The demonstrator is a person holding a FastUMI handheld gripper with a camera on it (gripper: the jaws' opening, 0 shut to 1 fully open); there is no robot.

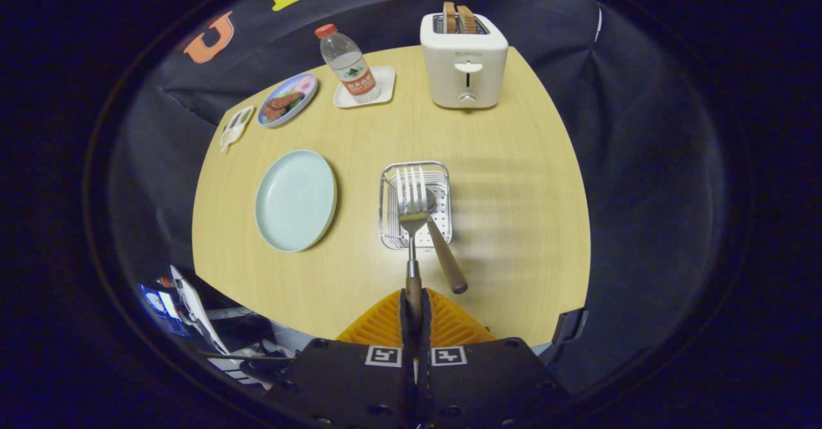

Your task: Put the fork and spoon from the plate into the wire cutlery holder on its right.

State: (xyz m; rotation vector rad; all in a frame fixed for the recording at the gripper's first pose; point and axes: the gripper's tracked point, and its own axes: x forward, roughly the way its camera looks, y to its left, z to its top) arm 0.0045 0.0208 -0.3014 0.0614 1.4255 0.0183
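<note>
A pale wood-grain table (514, 159). On its left, a plain mint-green plate (295, 200). To the right of it, a shiny silver wire holder (385, 204), a silver fork (411, 201) with a brown wooden handle, and a spoon (446, 262) with a matching brown handle. At the far side, a cream toaster (463, 63), a clear bottle (347, 63) with red cap and label on a white coaster (383, 85), and a blue-rimmed picture plate (288, 99).

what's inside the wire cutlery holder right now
A spoon leans in the wire cutlery holder, its wooden handle sticking out. The fork, clamped in the gripper, hangs over it and covers the spoon's bowl.
</note>
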